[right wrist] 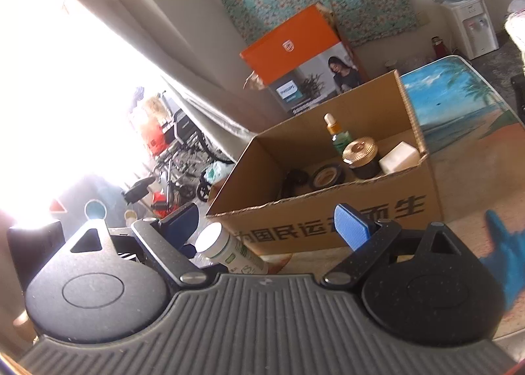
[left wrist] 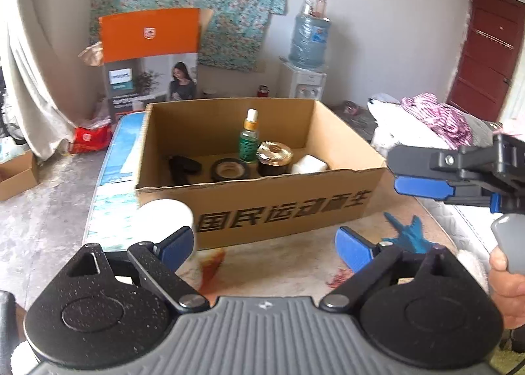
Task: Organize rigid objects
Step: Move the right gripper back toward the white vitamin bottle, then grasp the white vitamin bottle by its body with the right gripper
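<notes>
An open cardboard box (left wrist: 279, 211) stands on the table. It holds a green dropper bottle (left wrist: 248, 142), a gold-lidded dark jar (left wrist: 274, 158), a black tape roll (left wrist: 229, 170), a white block (left wrist: 310, 164) and a black item (left wrist: 182, 166). A white-capped bottle (left wrist: 169, 219) sits before the box's front left corner, just behind my left gripper's left finger. My left gripper (left wrist: 265, 247) is open and empty. In the right wrist view the box (right wrist: 328, 220) is ahead. The white bottle (right wrist: 226, 250) shows beside the left finger of my open right gripper (right wrist: 265, 224); nothing is pressed. A blue toy (left wrist: 408, 234) lies to the right.
My right gripper (left wrist: 393, 168) reaches in from the right in the left wrist view, a hand (left wrist: 507, 289) on its grip. An orange-topped carton (left wrist: 149, 63) and a water dispenser (left wrist: 306, 79) stand behind the beach-print table (right wrist: 459, 106). A wheelchair (right wrist: 183, 158) is at the left.
</notes>
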